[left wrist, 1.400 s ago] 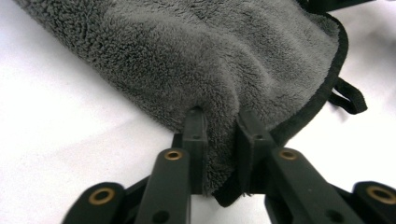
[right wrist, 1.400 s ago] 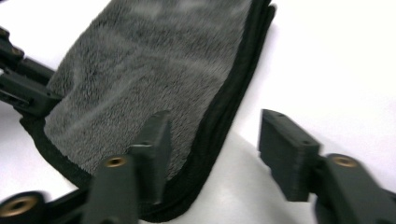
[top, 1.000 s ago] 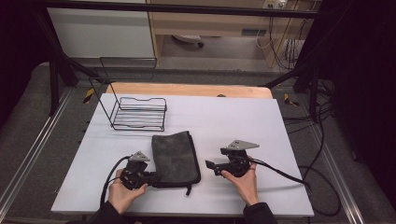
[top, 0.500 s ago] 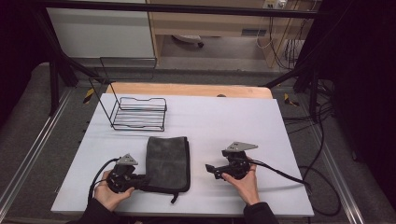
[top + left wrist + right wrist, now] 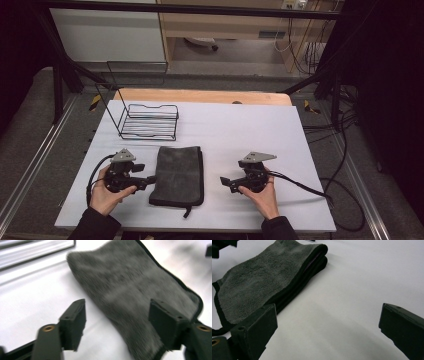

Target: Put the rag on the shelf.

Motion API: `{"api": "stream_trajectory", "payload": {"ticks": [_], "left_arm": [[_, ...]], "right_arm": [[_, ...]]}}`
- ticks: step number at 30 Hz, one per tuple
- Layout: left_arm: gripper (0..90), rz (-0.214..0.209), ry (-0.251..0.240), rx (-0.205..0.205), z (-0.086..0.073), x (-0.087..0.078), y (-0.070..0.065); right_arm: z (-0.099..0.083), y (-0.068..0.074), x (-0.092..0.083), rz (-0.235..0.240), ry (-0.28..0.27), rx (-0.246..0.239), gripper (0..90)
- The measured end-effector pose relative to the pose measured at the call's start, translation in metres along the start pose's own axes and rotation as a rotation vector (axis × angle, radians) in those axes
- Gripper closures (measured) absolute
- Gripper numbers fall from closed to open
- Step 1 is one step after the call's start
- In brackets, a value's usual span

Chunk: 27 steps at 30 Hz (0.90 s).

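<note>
Since the earlier frames, the folded grey towel [image 5: 177,175] has shifted toward the near left of the table and now lies flat, while the left gripper [image 5: 146,180] has drawn back to the towel's left edge, its jaws having just been opening. In the left gripper view they are standing wide apart, the towel's near edge [image 5: 140,300] lying between and beyond them, with neither pad pressing on it. The person's left hand [image 5: 107,192] is wrapping the gripper at the near left corner of the white table [image 5: 300,135]. The right gripper [image 5: 226,182] is resting well to the towel's right, its jaws spreading wide over bare tabletop, nothing between them; in the right gripper view the towel [image 5: 269,277] is lying off to one side, folded in layers. Farther back, a black wire rack [image 5: 150,121] is standing near the table's far left edge, well apart from the towel.
</note>
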<state>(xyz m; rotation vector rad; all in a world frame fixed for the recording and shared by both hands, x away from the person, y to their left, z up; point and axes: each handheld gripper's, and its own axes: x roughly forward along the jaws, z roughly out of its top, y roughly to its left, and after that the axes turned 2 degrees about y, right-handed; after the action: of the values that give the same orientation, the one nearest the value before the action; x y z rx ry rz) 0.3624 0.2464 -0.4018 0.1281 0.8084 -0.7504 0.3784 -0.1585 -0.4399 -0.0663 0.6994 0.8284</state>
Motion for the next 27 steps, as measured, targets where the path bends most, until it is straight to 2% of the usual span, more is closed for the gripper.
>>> {"api": "stream_trajectory", "payload": {"ticks": [6,8,12,13,15,16,21,23,27], "left_arm": [[19.2,0.034,-0.015,-0.004,0.016,0.01,0.012],[18.6,0.068,-0.014,-0.004,0.024,0.018,0.017],[20.2,0.086,-0.014,-0.012,0.03,0.027,0.022],[20.6,0.094,-0.016,-0.027,0.033,0.034,0.026],[21.4,0.097,-0.015,-0.035,0.034,0.037,0.029],[22.5,0.101,-0.027,-0.06,0.036,0.043,0.033],[30.2,0.116,-0.02,-0.105,0.039,0.057,0.045],[34.4,0.102,-0.021,-0.131,0.038,0.062,0.048],[44.5,0.091,0.011,-0.142,0.036,0.071,0.051]], "right_arm": [[0.0,0.0,0.001,0.002,0.003,0.005,2.2],[0.0,0.0,0.002,0.0,0.005,0.002,2.2],[-0.001,0.0,0.002,0.001,0.01,0.001,2.2],[-0.001,0.0,0.003,0.0,0.014,-0.001,2.2],[-0.001,0.0,0.003,0.0,0.016,0.001,2.2],[-0.001,0.0,0.003,-0.001,0.015,0.0,2.2],[-0.002,0.0,0.004,0.002,0.019,0.002,2.2],[-0.003,0.0,0.005,0.002,0.025,0.005,2.2],[-0.003,0.001,0.006,0.0,0.027,0.005,2.2]]}}
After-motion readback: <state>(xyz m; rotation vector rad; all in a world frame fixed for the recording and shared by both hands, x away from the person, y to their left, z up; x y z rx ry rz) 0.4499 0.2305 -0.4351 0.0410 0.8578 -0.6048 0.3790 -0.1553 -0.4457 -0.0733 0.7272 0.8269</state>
